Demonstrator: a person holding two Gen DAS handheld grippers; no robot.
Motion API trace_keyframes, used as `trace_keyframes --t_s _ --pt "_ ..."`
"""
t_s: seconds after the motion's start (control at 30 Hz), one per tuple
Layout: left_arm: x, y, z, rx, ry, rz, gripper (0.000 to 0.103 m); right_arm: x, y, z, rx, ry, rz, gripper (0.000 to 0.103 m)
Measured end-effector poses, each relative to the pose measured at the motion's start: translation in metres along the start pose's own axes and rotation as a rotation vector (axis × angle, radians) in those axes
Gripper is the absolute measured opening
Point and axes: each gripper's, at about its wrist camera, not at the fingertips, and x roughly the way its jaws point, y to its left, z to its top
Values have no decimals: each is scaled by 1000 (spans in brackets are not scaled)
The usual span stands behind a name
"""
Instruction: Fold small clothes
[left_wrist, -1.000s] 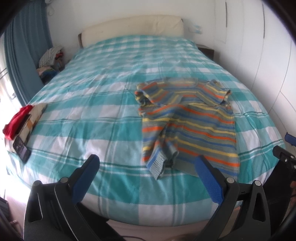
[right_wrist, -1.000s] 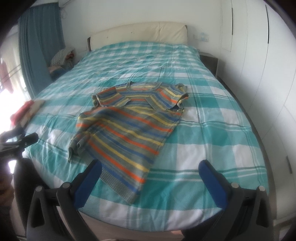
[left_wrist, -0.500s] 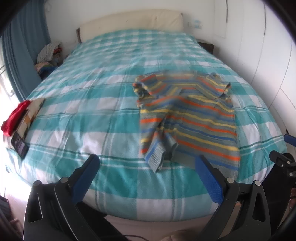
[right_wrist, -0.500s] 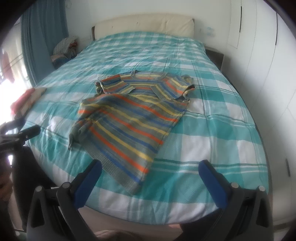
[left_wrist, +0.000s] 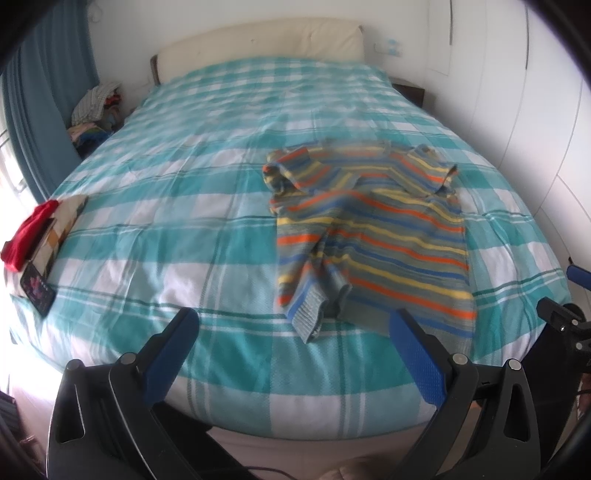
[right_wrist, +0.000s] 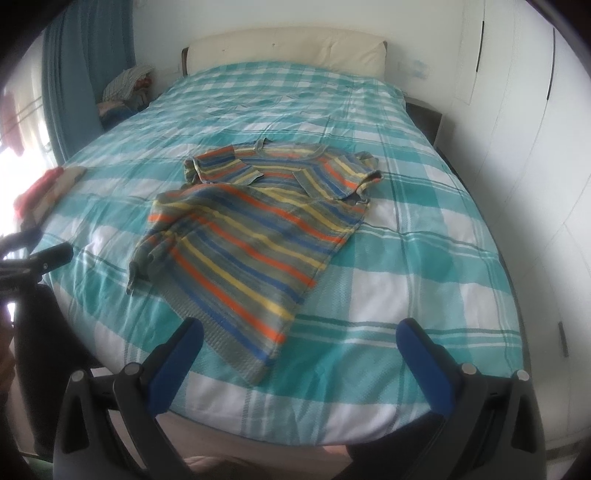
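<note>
Here, striped shirt (left_wrist: 373, 229) on checked bed (left_wrist: 184, 229), white room; both tools (left_wrist: 295, 347) (right_wrist: 299, 354) agape, empty.

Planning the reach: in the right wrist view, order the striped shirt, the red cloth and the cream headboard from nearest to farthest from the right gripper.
From the right gripper:
1. Striped shirt, just ahead, hem by the bed's near edge.
2. Red cloth, far left bed edge.
3. Cream headboard, at the bed's far end.
</note>
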Motion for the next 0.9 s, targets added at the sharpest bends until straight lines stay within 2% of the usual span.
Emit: trace_keyframes --t_s 0.9 --pt "3 -2 0 -5 21 0 103 6 9 -2 -8 20 11 103"
